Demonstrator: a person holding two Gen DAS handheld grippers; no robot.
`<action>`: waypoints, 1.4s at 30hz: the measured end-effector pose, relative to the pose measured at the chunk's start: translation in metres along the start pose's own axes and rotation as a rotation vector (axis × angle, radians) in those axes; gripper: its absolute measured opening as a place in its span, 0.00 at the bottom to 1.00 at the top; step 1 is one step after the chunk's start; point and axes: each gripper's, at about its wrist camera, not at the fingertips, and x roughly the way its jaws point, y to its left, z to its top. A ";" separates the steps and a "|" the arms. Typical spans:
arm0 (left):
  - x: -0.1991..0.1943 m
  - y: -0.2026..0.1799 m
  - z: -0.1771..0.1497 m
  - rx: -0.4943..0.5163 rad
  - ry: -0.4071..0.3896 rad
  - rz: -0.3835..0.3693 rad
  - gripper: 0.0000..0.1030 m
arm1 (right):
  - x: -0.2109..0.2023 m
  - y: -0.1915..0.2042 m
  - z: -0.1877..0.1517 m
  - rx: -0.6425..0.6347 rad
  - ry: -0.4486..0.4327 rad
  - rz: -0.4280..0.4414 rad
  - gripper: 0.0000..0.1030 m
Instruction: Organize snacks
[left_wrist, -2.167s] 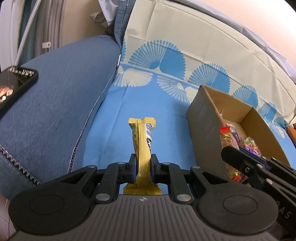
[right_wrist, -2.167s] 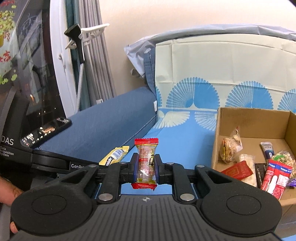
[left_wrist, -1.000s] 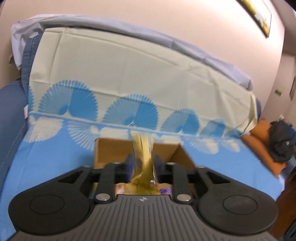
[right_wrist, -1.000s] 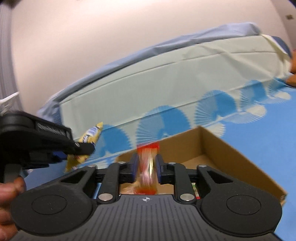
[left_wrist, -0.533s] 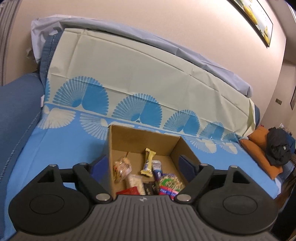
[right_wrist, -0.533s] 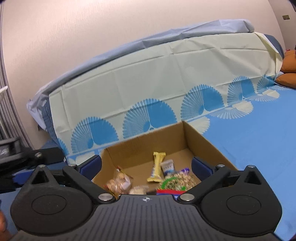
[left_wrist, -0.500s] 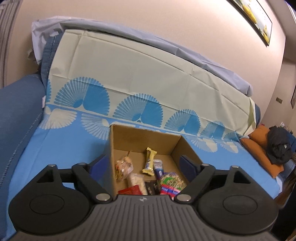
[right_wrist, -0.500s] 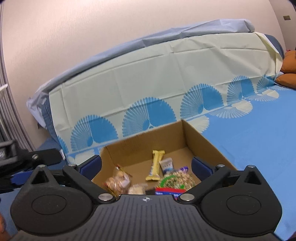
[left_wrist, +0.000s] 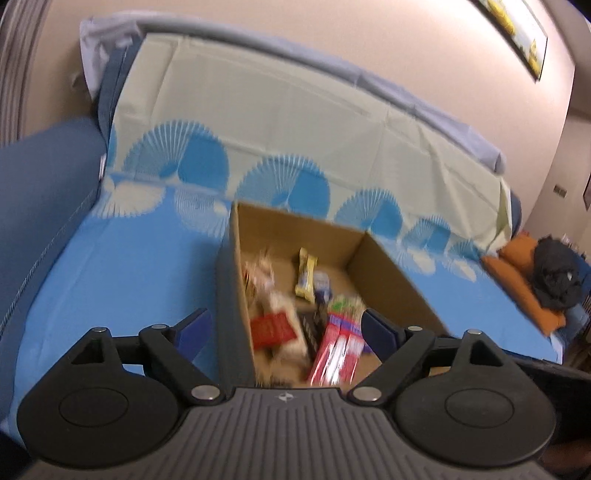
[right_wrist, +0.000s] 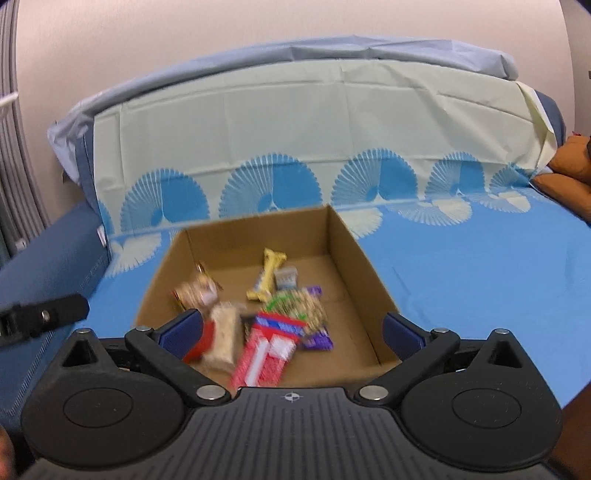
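We cannot read the motion-blurred wrappers in the cardboard box (right_wrist: 354, 254); its near wall hides behind the right gripper (right_wrist: 291, 334), and the red-and-white packet (left_wrist: 338, 349) smears in the left view.

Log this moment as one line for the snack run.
left gripper: open, empty | right gripper: open, empty | cardboard box: on blue sheet, holds snacks | yellow bar: in box

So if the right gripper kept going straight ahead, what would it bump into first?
Probably the snack pile in the cardboard box, likely the red and white packet lying between the open right gripper fingers. Blur makes depth uncertain.
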 end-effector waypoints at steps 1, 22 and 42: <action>0.001 -0.001 -0.005 0.010 0.021 0.012 0.89 | 0.001 -0.001 -0.005 0.013 0.007 -0.009 0.99; 0.021 -0.006 -0.025 0.018 0.125 0.127 0.99 | 0.003 0.018 -0.020 -0.134 0.008 0.005 0.99; 0.023 -0.009 -0.026 0.020 0.129 0.122 0.99 | 0.006 0.017 -0.019 -0.135 0.018 -0.002 0.99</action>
